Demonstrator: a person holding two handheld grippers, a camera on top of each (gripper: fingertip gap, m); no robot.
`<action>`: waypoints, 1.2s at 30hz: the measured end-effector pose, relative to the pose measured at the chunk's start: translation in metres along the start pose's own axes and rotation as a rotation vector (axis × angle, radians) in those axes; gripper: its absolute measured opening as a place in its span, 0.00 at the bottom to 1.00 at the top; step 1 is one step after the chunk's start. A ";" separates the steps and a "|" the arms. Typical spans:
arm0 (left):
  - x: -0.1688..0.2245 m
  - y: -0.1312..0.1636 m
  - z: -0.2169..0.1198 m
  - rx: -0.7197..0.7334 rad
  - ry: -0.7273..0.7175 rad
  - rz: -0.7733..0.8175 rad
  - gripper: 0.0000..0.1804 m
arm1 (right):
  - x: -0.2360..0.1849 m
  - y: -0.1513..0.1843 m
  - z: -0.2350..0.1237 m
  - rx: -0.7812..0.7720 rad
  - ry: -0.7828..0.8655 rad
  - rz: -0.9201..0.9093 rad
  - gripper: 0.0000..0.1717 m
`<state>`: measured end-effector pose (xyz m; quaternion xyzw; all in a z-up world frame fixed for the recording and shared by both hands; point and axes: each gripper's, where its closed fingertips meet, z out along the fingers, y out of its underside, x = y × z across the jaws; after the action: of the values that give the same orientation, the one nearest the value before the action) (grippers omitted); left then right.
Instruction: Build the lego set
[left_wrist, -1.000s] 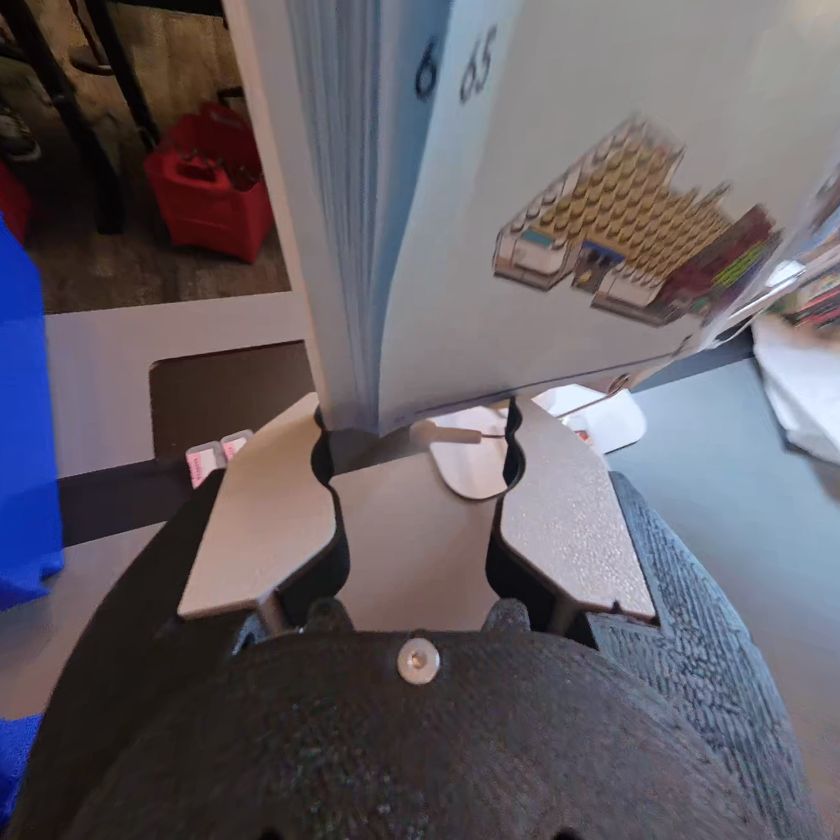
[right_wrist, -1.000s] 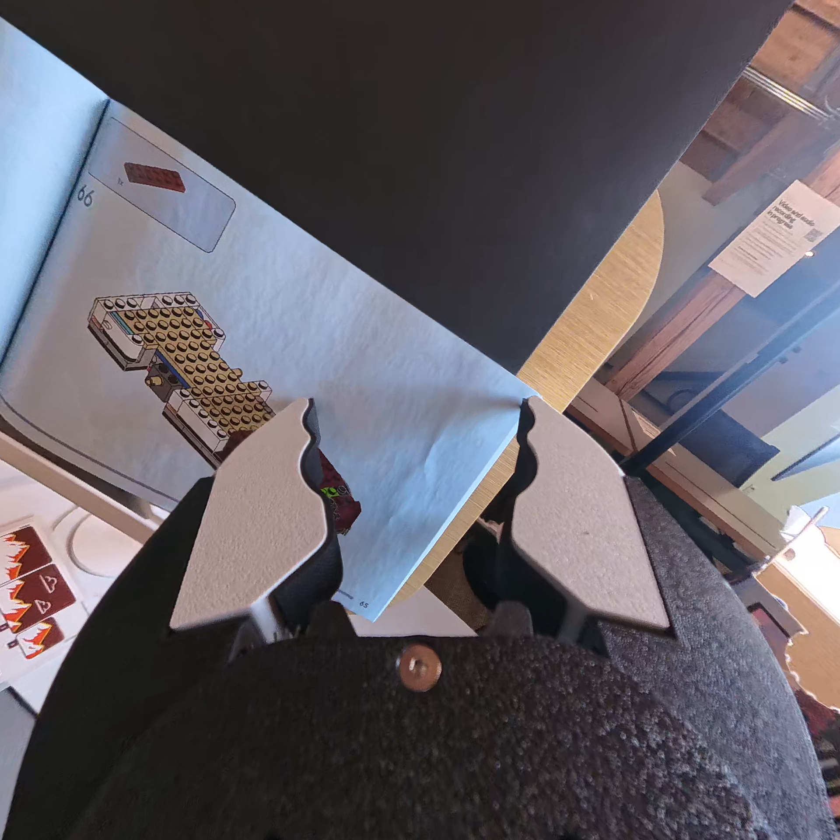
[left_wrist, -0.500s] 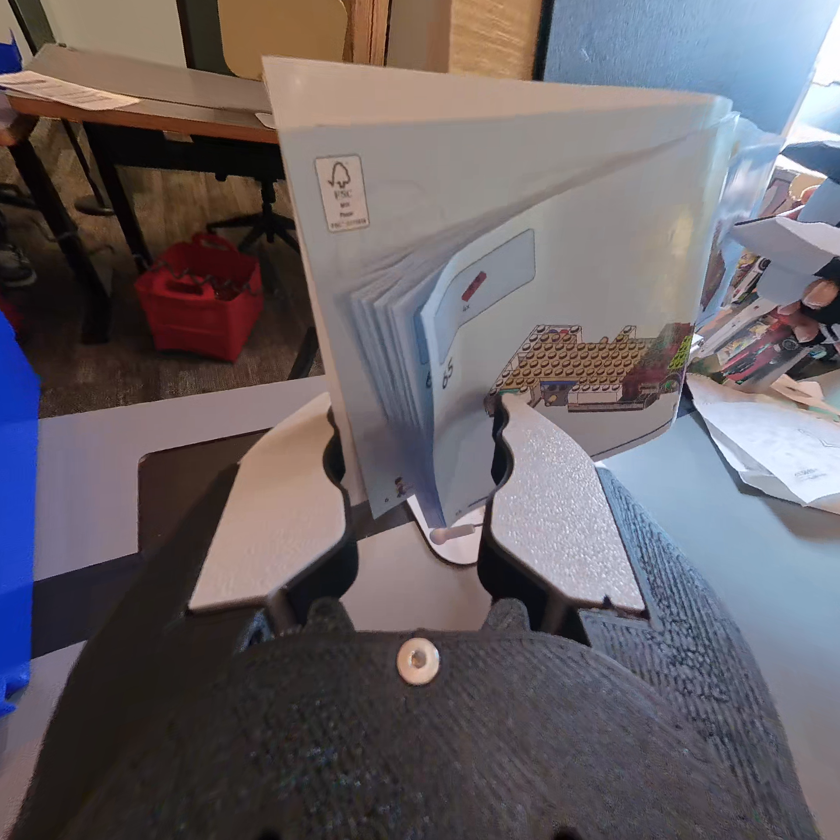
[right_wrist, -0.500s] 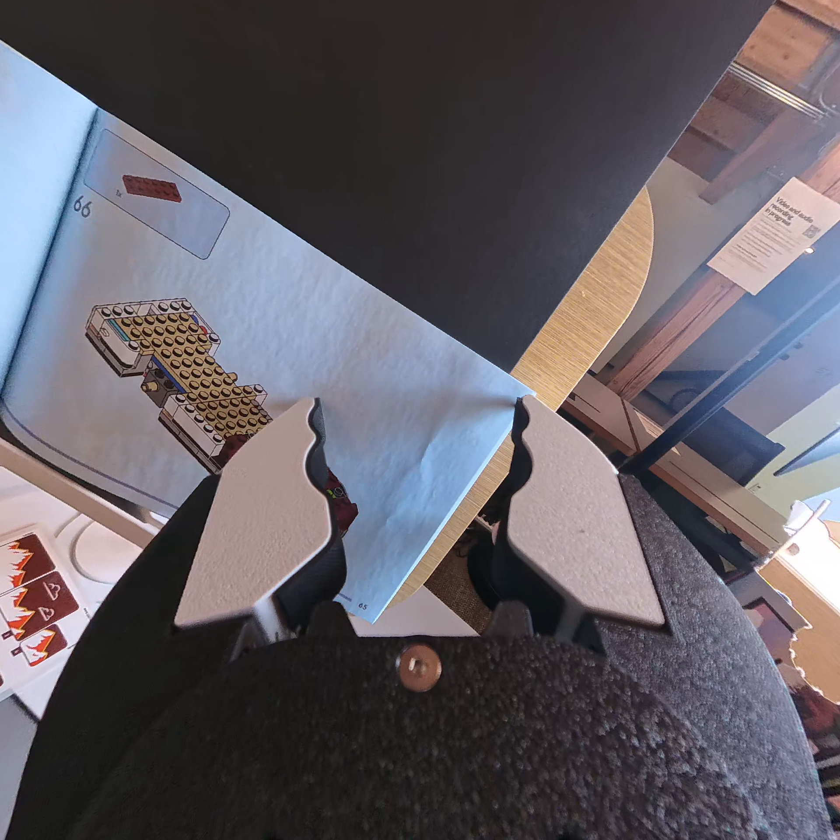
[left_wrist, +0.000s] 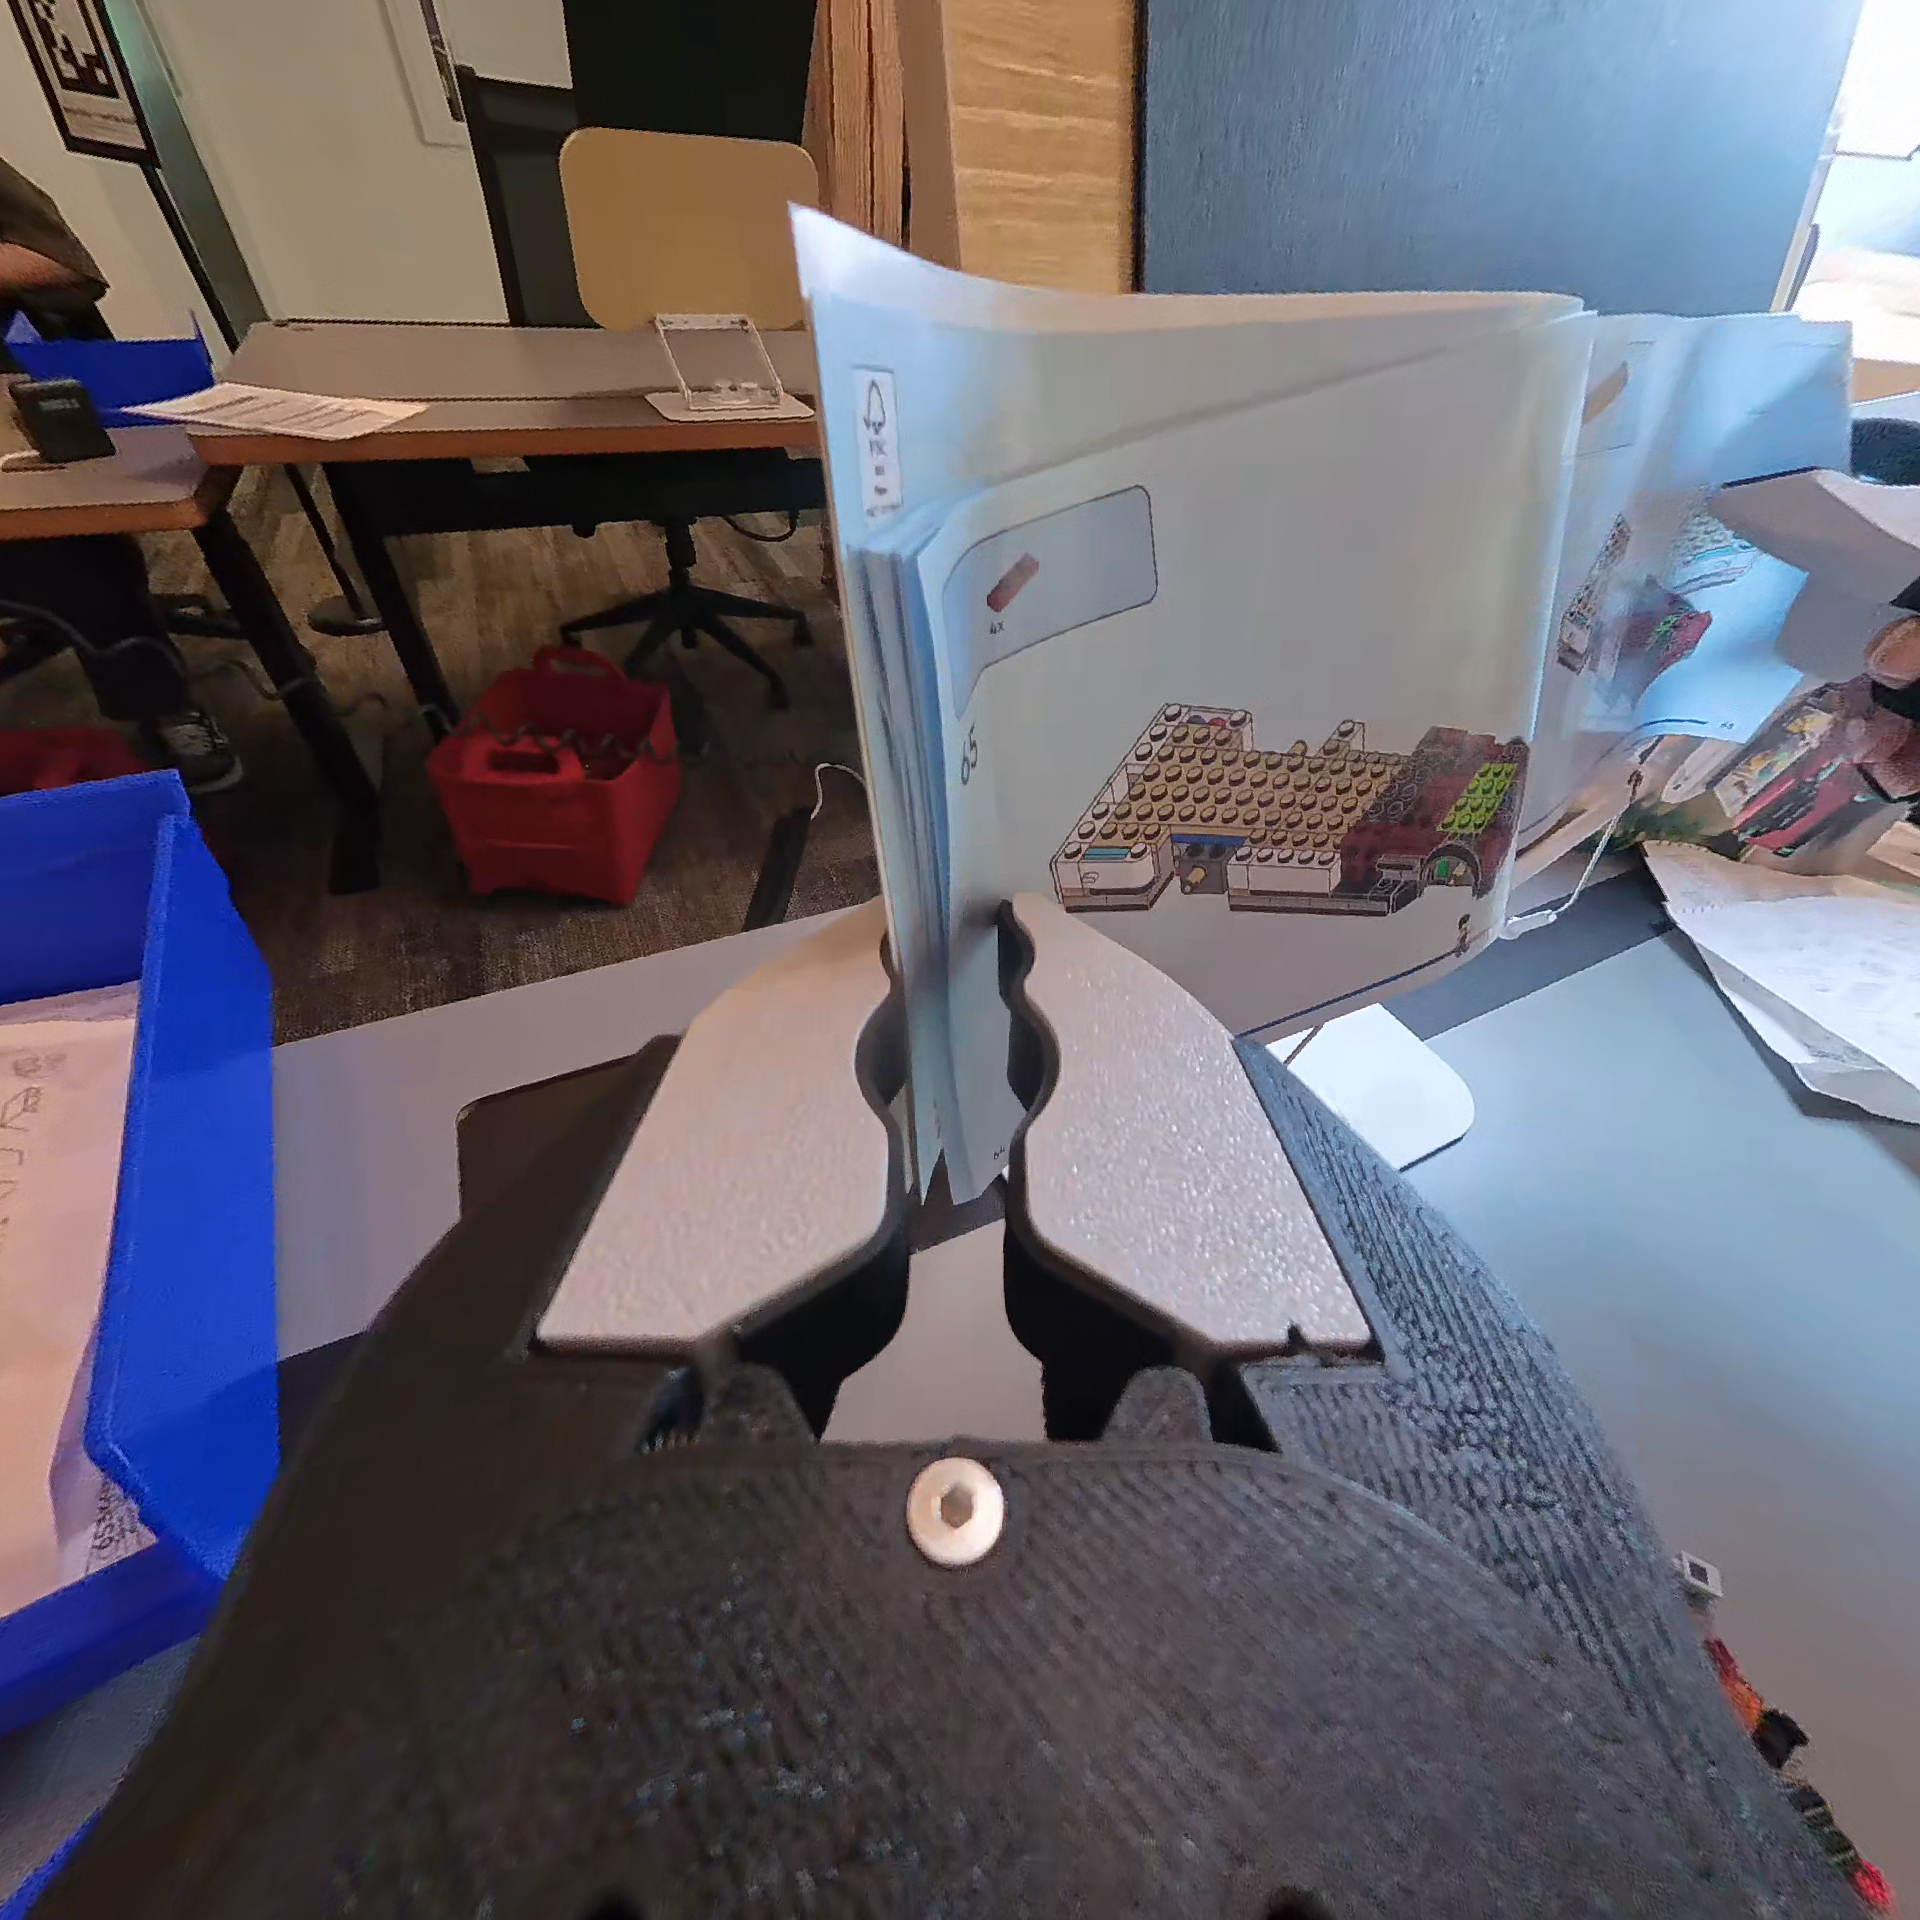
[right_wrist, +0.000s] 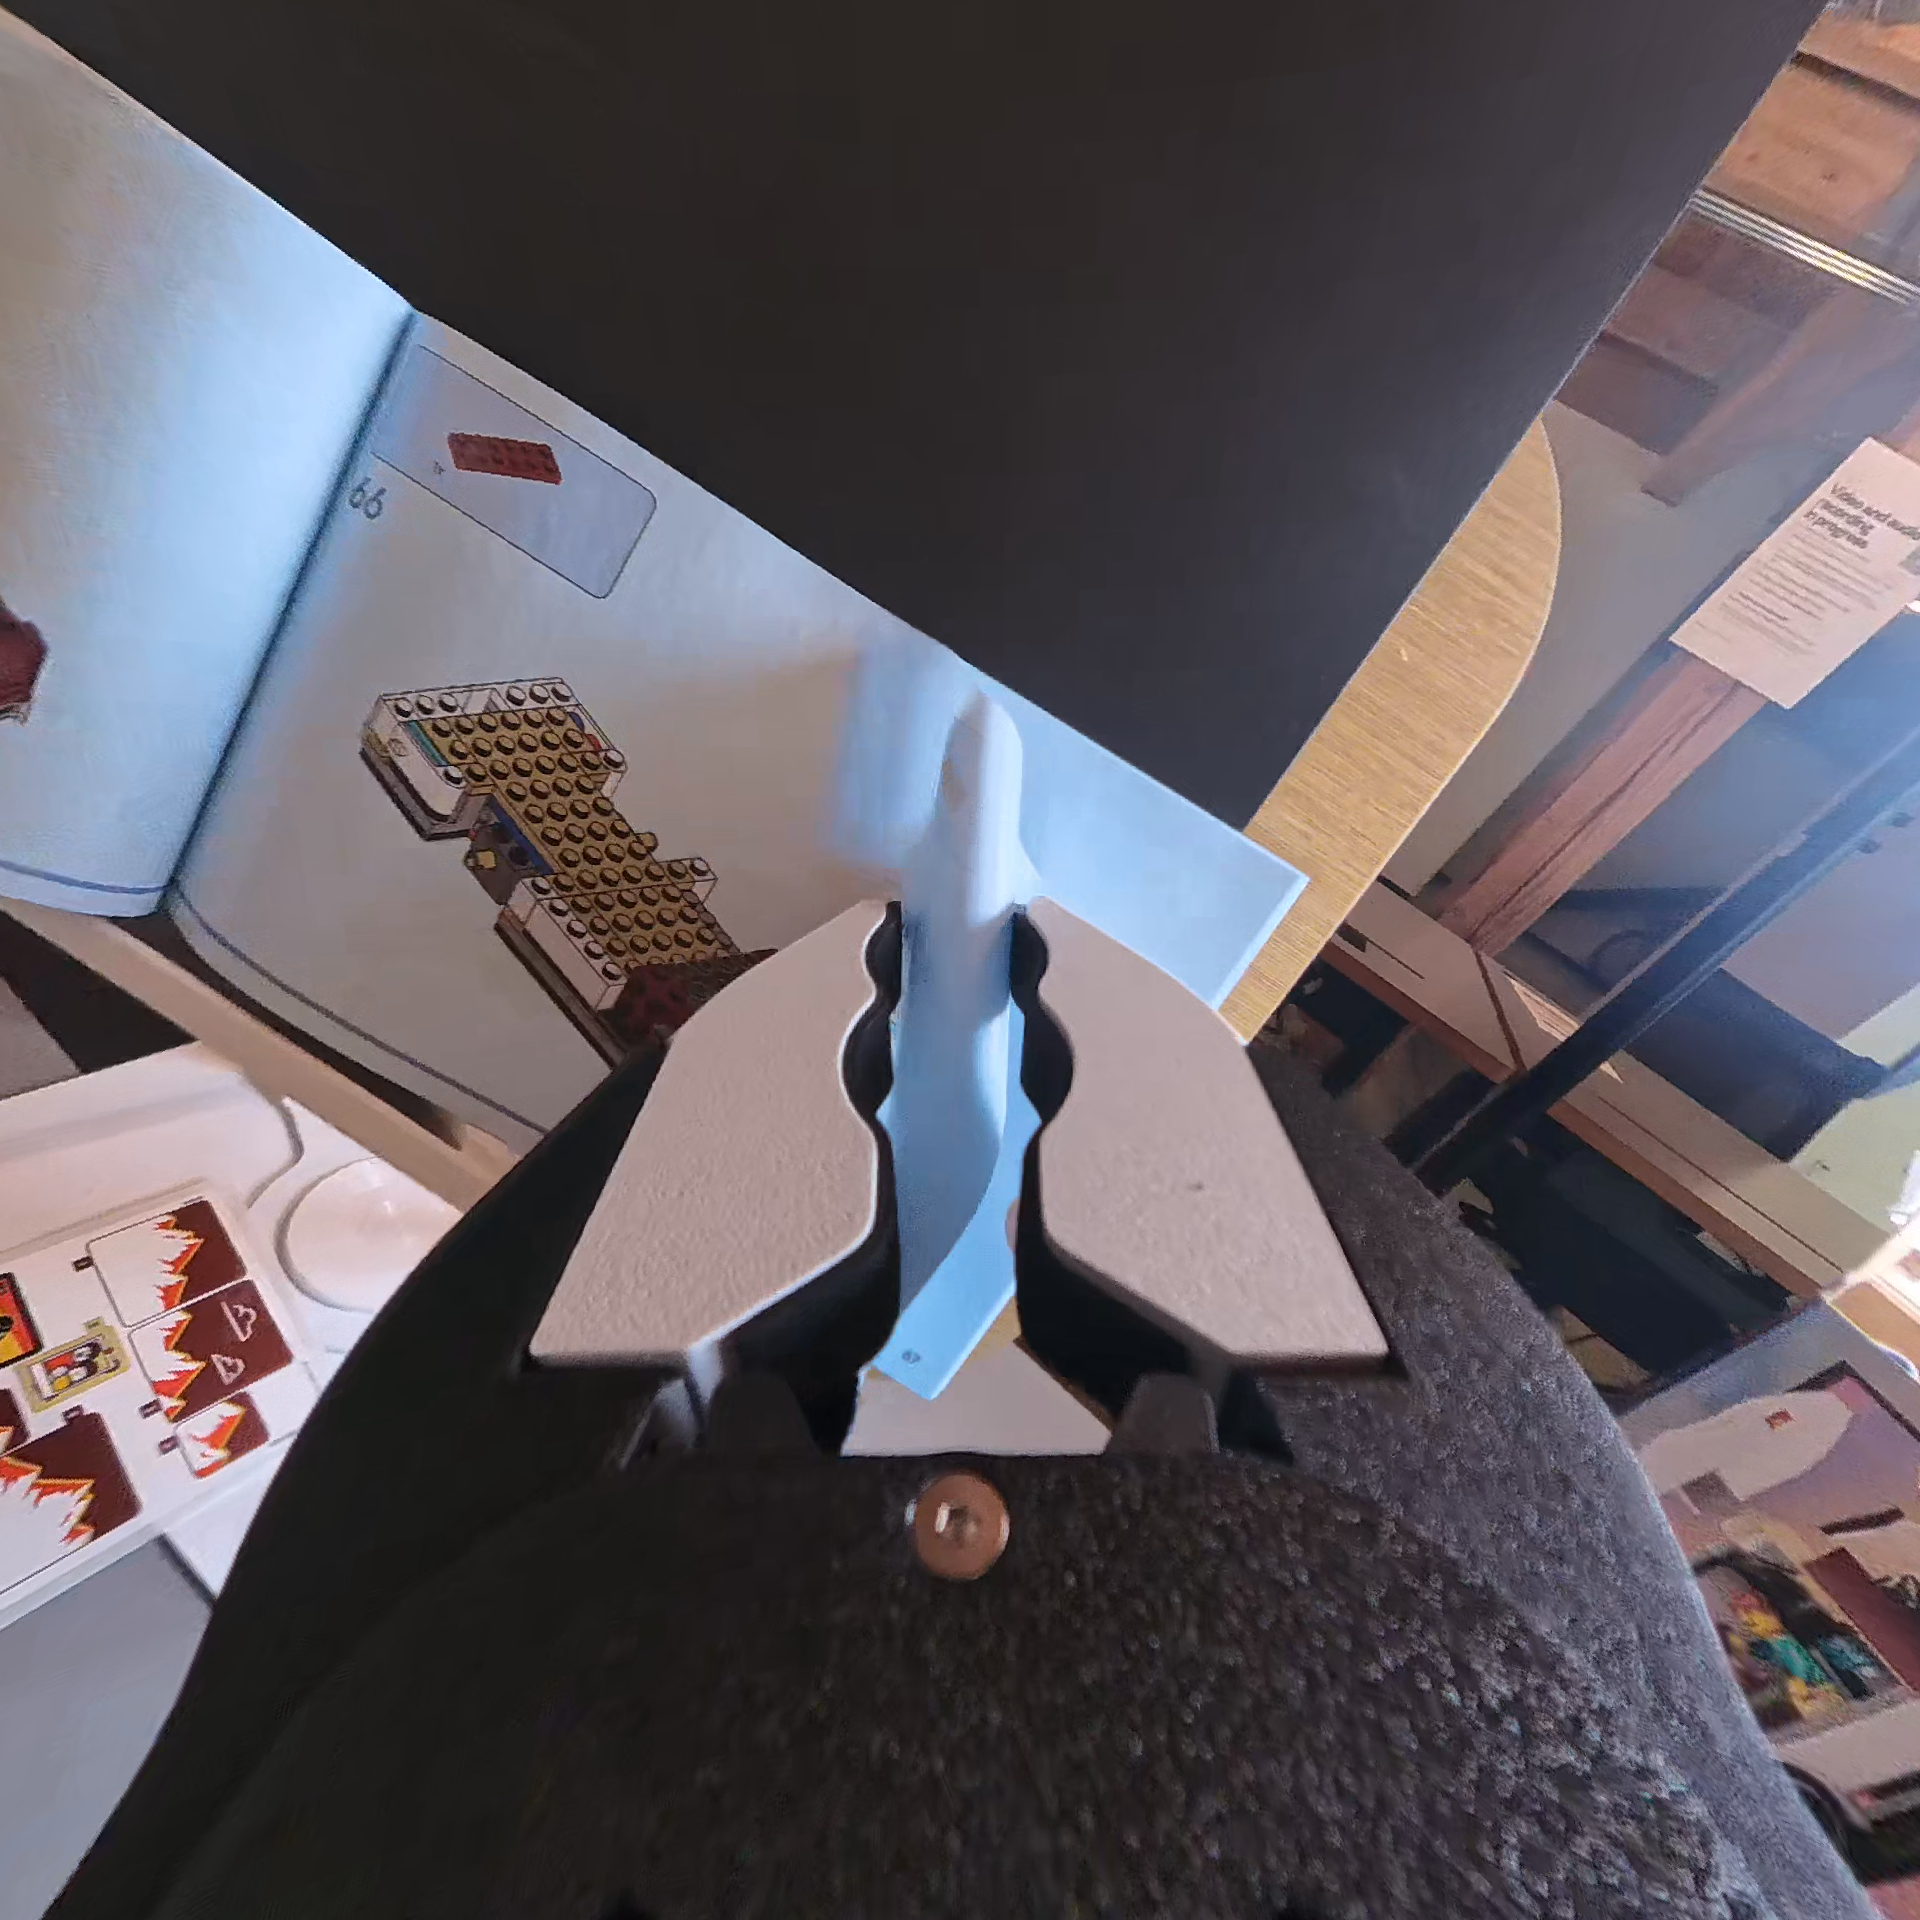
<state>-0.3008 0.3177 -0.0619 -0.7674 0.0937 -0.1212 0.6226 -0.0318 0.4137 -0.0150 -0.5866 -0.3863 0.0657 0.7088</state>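
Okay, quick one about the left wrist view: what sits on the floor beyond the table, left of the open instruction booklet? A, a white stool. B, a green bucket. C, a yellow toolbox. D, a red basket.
D: a red basket with a handle stands on the floor past the table edge, left of the light-blue booklet that the left gripper has its jaws closed on.

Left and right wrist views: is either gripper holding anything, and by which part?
Both are. The left gripper clamps the booklet's stack of pages near the lower corner. The right gripper pinches a single light-blue page by its lower corner, buckling it.
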 end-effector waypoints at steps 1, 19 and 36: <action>0.000 0.002 -0.001 -0.002 0.001 -0.001 0.08 | -0.003 -0.001 -0.004 0.005 -0.015 0.011 0.10; -0.003 0.000 -0.003 -0.015 -0.009 0.074 0.09 | -0.161 -0.040 -0.072 -0.068 -1.033 0.163 0.00; 0.039 0.038 -0.022 -0.121 0.252 0.169 0.52 | -0.258 -0.102 0.042 -0.058 -0.860 0.216 0.03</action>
<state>-0.2705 0.2778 -0.0921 -0.7715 0.2425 -0.1577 0.5666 -0.2741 0.2746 -0.0455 -0.5624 -0.5844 0.3666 0.4559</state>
